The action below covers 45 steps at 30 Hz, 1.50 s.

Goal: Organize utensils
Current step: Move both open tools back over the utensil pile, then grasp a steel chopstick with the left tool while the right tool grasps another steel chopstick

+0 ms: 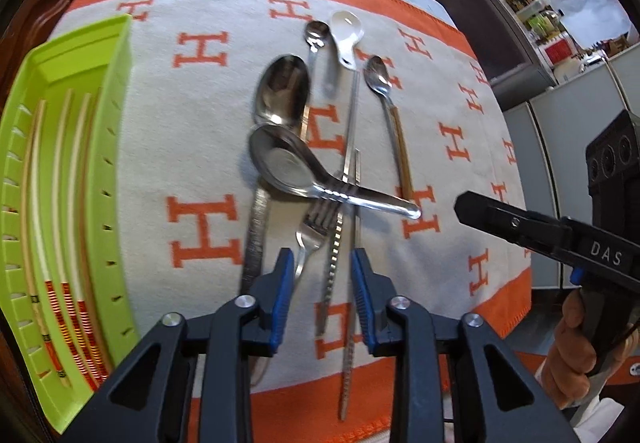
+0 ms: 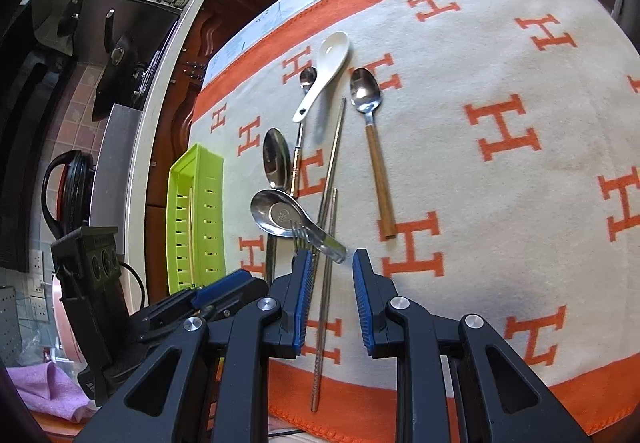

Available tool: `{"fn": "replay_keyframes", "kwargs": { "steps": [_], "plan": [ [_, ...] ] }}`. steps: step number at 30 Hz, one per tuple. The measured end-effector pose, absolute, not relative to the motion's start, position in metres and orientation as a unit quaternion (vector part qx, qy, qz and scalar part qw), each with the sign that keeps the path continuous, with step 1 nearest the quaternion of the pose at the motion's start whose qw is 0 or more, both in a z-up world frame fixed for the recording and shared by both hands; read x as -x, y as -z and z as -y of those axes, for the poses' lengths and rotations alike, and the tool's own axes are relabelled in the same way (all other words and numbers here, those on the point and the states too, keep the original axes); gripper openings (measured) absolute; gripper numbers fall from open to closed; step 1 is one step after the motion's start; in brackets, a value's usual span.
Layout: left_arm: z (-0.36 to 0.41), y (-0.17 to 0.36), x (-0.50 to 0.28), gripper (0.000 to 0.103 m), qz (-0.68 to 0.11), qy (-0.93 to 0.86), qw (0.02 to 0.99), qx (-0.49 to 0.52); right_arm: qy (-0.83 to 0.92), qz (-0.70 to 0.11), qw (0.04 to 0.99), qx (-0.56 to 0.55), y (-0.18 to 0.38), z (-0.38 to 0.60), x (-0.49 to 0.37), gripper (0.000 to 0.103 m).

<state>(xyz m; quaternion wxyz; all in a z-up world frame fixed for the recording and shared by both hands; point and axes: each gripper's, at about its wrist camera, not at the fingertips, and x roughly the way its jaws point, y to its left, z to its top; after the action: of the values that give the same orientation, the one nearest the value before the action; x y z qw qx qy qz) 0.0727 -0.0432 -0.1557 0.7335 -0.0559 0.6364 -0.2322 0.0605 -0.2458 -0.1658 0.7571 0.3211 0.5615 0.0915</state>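
The left gripper (image 1: 322,299) has its blue pads parted, pinching nothing, above the metal chopsticks (image 1: 349,283) and a fork (image 1: 314,231). The right gripper (image 2: 330,299) is likewise parted and empty over the same chopsticks. Beyond lie a shiny steel soup spoon (image 1: 288,167), a white ceramic spoon (image 1: 346,35) and a wooden-handled spoon (image 2: 376,147) on the orange-and-cream cloth (image 1: 200,131). A green tray (image 1: 100,147) sits at far left.

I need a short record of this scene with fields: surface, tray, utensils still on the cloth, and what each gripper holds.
surface: cream blanket with orange H letters
tray: green tray at the blanket's left edge, chopsticks inside
utensils on cloth: white ceramic spoon, wooden-handled spoon, steel soup spoon, fork, metal chopsticks
left gripper: fingers apart, empty
right gripper: fingers apart, empty
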Motion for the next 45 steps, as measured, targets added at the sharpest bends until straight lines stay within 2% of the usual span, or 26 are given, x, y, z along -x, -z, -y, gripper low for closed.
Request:
{"fn": "replay_keyframes", "kwargs": {
  "steps": [4, 8, 16, 25, 35, 40, 45],
  "plan": [
    [0.057, 0.164, -0.072, 0.015, -0.646, 0.243, 0.722, 0.055, -0.097, -0.569, 0.751, -0.319, 0.173, 0.247, -0.056, 0.021],
    [0.065, 0.173, -0.073, 0.012, -0.656, 0.244, 0.712, 0.055, -0.105, -0.579, 0.744, -0.316, 0.182, 0.24, -0.049, 0.021],
    [0.069, 0.172, -0.072, 0.011, -0.654, 0.237, 0.716, 0.048, -0.122, -0.597, 0.731, -0.306, 0.192, 0.225, -0.045, 0.021],
    [0.038, 0.16, -0.072, 0.011, -0.639, 0.205, 0.739, 0.058, -0.133, -0.633, 0.716, -0.261, 0.208, 0.18, -0.052, 0.021],
    [-0.002, 0.159, -0.076, 0.012, -0.631, 0.186, 0.745, 0.113, -0.077, -0.651, 0.744, -0.129, 0.212, 0.126, -0.057, 0.021],
    [-0.005, 0.162, -0.075, 0.012, -0.631, 0.188, 0.742, 0.125, -0.049, -0.643, 0.763, -0.045, 0.209, 0.101, -0.054, 0.01],
    [0.0, 0.159, -0.072, 0.012, -0.629, 0.201, 0.741, 0.121, -0.043, -0.639, 0.763, -0.09, 0.209, 0.124, -0.049, 0.006]
  ]
}}
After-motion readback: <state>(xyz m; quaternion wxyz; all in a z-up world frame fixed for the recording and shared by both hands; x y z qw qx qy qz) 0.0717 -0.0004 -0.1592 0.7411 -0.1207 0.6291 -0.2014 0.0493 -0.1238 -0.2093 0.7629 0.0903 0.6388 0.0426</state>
